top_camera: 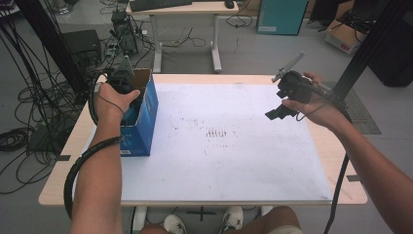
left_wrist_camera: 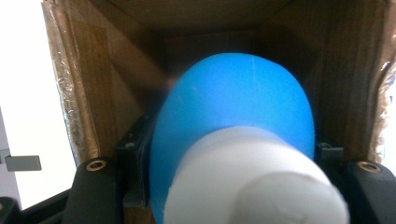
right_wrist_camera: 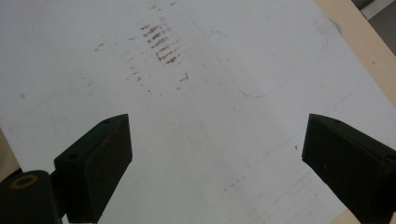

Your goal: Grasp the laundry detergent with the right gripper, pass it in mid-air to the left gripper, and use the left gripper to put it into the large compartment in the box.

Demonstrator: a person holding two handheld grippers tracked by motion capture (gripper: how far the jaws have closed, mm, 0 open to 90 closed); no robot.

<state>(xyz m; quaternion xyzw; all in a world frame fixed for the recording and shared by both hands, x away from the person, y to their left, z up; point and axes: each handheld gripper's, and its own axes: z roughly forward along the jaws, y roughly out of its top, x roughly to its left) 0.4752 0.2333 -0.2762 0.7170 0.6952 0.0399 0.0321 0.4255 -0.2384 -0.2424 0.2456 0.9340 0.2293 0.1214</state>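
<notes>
The left hand-held gripper (top_camera: 127, 92) reaches down into the open top of a blue cardboard box (top_camera: 146, 122) standing at the left edge of the desk (top_camera: 321, 146). In the left gripper view its jaws are clamped on either side of a blue bottle (left_wrist_camera: 233, 112) with a white cap (left_wrist_camera: 257, 182). The cap end points back toward the hand and the rounded blue end toward the box's brown bottom, so the bottle's long axis runs along the line of the jaws, straight down the shaft of the box. The brown walls stand close around it on all sides. By my reckoning any coming move has to follow that axis, in or out through the opening.

The right hand-held gripper (top_camera: 278, 111) hovers well apart, over the right side of the white sheet (top_camera: 234, 165), jaws spread wide with nothing between them. The left hand is plainly the nearer one.
</notes>
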